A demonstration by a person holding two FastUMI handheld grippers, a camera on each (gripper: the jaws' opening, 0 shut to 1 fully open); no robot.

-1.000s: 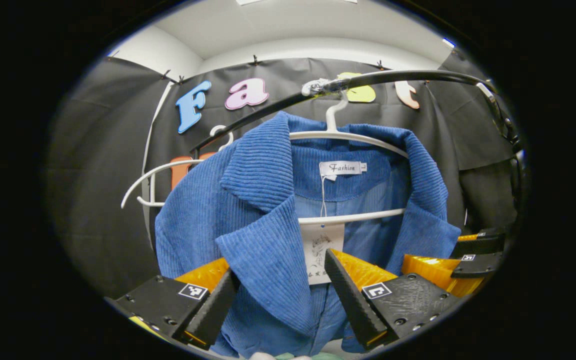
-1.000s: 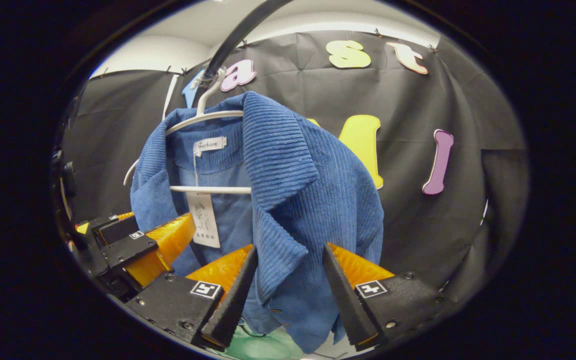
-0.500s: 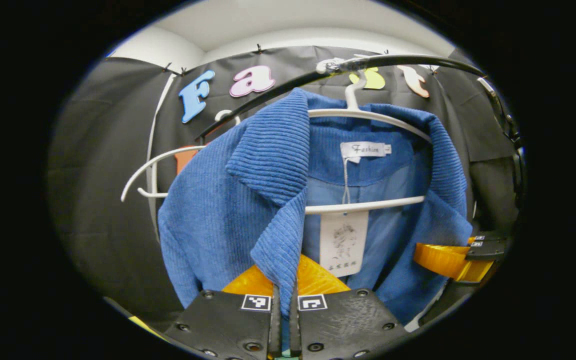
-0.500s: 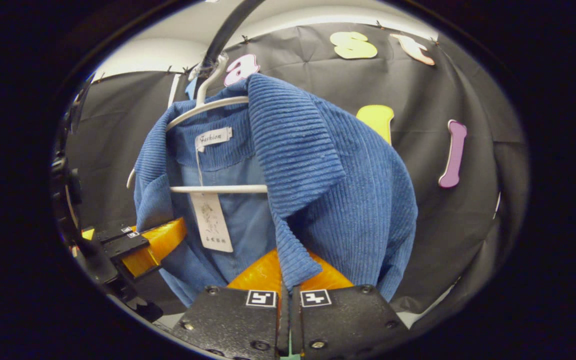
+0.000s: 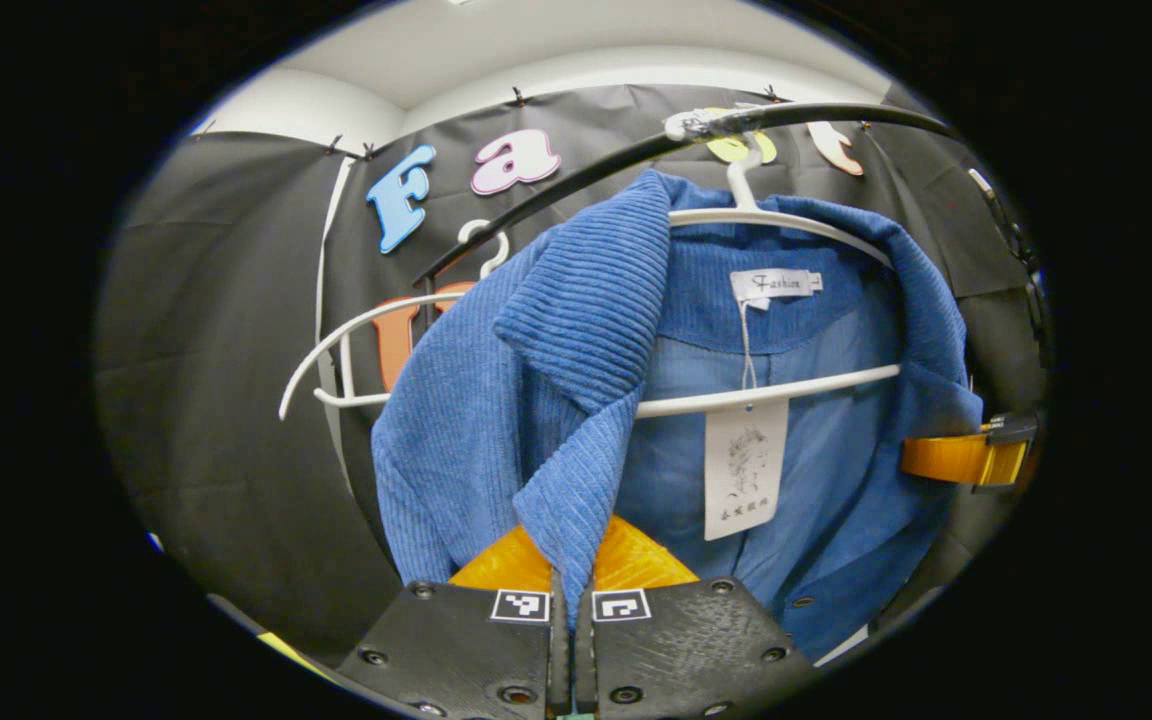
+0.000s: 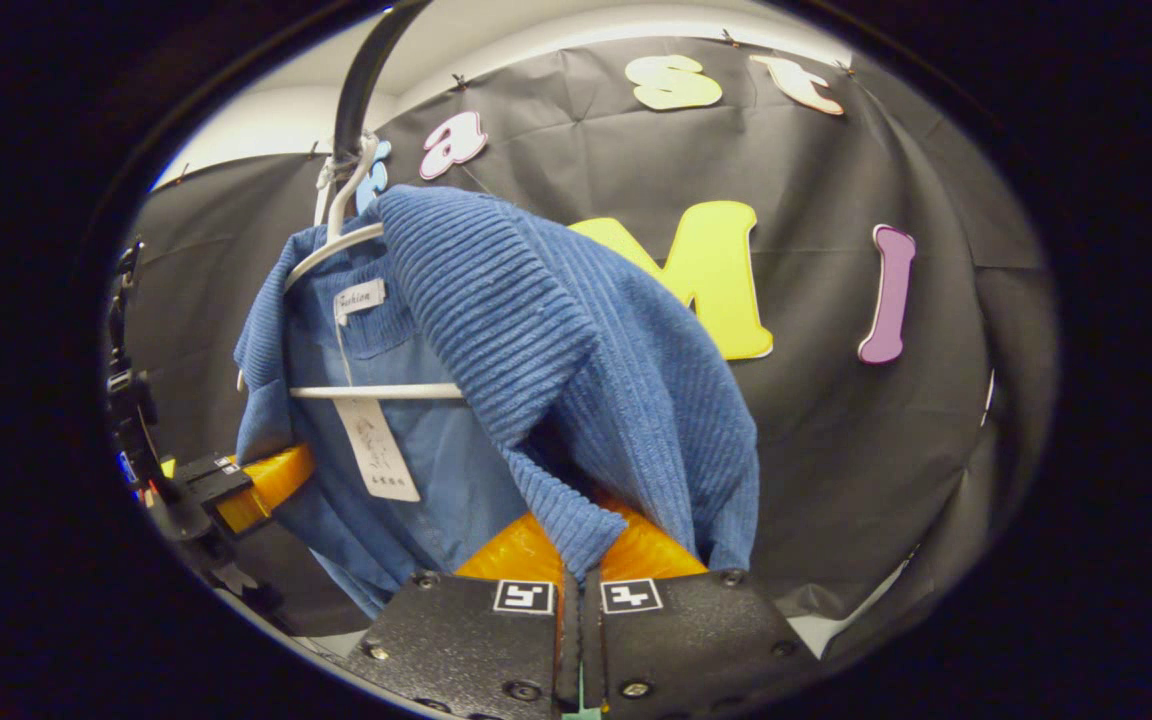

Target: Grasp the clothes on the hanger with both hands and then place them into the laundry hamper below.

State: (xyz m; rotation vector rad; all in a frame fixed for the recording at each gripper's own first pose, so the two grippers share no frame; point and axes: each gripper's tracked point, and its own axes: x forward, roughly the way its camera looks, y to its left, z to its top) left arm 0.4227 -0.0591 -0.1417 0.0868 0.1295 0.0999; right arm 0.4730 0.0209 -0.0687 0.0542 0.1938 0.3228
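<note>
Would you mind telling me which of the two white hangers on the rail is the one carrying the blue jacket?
The nearer hanger, its bar crossing behind the paper tag. The other hanger hangs bare behind the blue jacket.

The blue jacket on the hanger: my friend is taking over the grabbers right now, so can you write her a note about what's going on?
Left gripper: shut on one front lapel of the blue corduroy jacket.
Right gripper: shut on the other lapel.
The jacket hangs on the white plastic hanger, which hooks over the black curved rail. A paper tag dangles inside the collar. A second, bare white hanger hangs beside it.
Done: both grips are on.
Left: slip the jacket off the hanger, then lower it into the hamper and let go.
</note>
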